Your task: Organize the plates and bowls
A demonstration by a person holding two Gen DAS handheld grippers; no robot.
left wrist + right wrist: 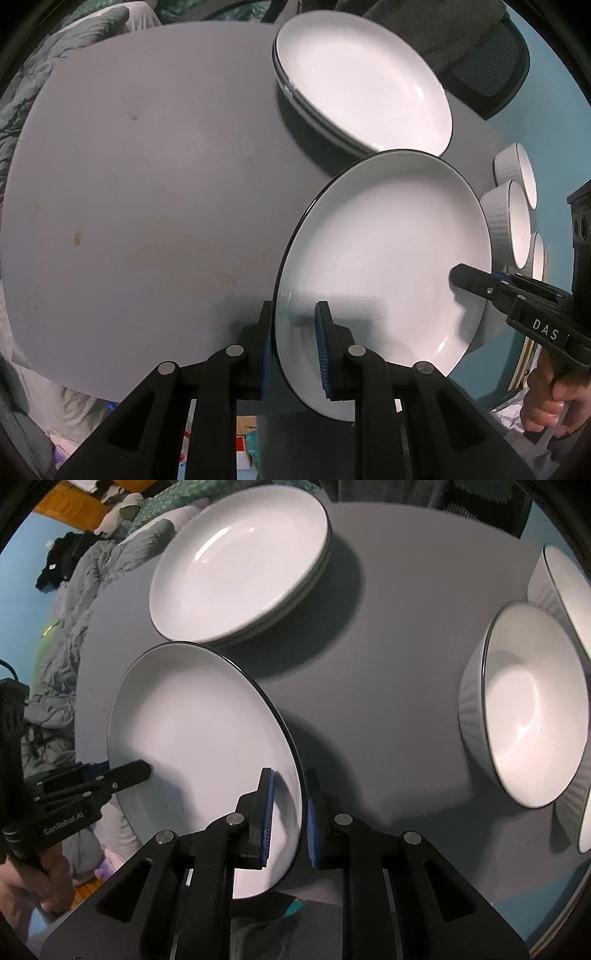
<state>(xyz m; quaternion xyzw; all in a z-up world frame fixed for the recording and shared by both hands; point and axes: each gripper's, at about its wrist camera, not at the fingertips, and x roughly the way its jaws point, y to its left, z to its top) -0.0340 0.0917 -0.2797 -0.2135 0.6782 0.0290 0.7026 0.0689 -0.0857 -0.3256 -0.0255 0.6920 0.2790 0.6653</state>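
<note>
A white plate with a dark rim (388,251) (192,716) hangs tilted just above the grey table (147,184) (388,709). My left gripper (293,308) is shut on its near-left rim, blue pads on both faces. My right gripper (289,773) is shut on the opposite rim. Each gripper shows in the other's view: the right gripper (469,280) and the left gripper (136,770) each lay a black finger over the plate's white face. Behind it, a stack of matching plates (362,77) (240,565) rests on the table.
Ribbed white bowls (513,225) (532,709) stand along the table's right side, another bowl (569,590) behind. A dark mesh chair (480,55) is at the far edge. Grey bedding (74,590) lies beyond the left edge. A hand (554,402) holds the right gripper's handle.
</note>
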